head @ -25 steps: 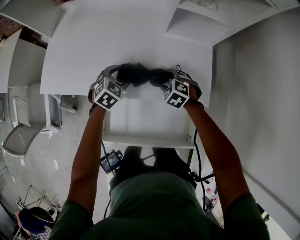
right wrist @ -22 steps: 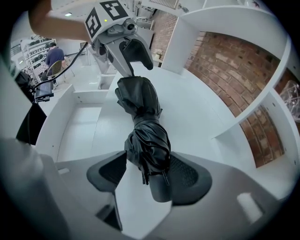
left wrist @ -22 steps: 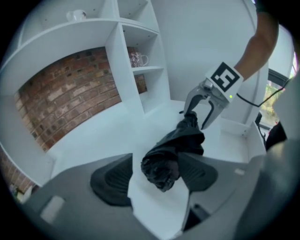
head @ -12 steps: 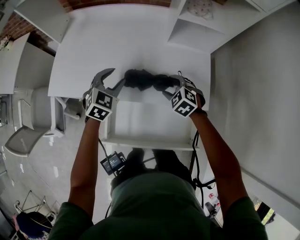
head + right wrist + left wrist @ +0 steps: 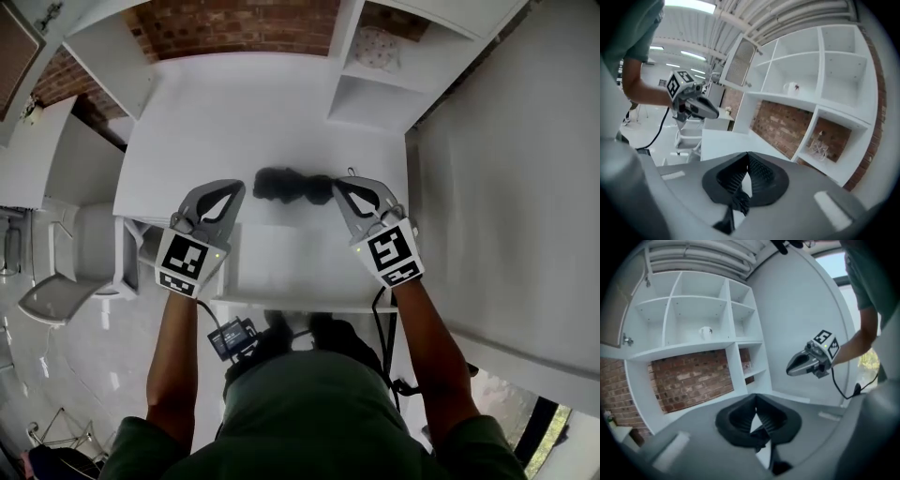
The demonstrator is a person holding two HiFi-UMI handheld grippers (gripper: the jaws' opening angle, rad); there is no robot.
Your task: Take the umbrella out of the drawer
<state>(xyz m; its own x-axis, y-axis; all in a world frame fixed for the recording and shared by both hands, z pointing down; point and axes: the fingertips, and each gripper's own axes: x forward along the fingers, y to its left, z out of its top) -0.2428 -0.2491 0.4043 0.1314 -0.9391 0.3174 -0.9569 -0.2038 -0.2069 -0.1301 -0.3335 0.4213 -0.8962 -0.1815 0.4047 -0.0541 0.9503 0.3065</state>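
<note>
The black folded umbrella lies on the white desk top, just beyond the open drawer, whose inside shows white and bare. My left gripper is raised on the umbrella's left, jaws shut with nothing between them; its tips meet in the left gripper view. My right gripper is raised on the umbrella's right, also shut and empty, tips together. Each gripper sees the other: the right gripper and the left gripper. Neither gripper view shows the umbrella.
White shelving with a brick back stands behind the desk; a white mug sits on a shelf. A white wall closes the right side. A chair stands at the left. A small device on a cable hangs below the drawer.
Both grippers let go of the umbrella's ends, rose and drew back toward the person, and their jaws closed. The umbrella stays on the desk top.
</note>
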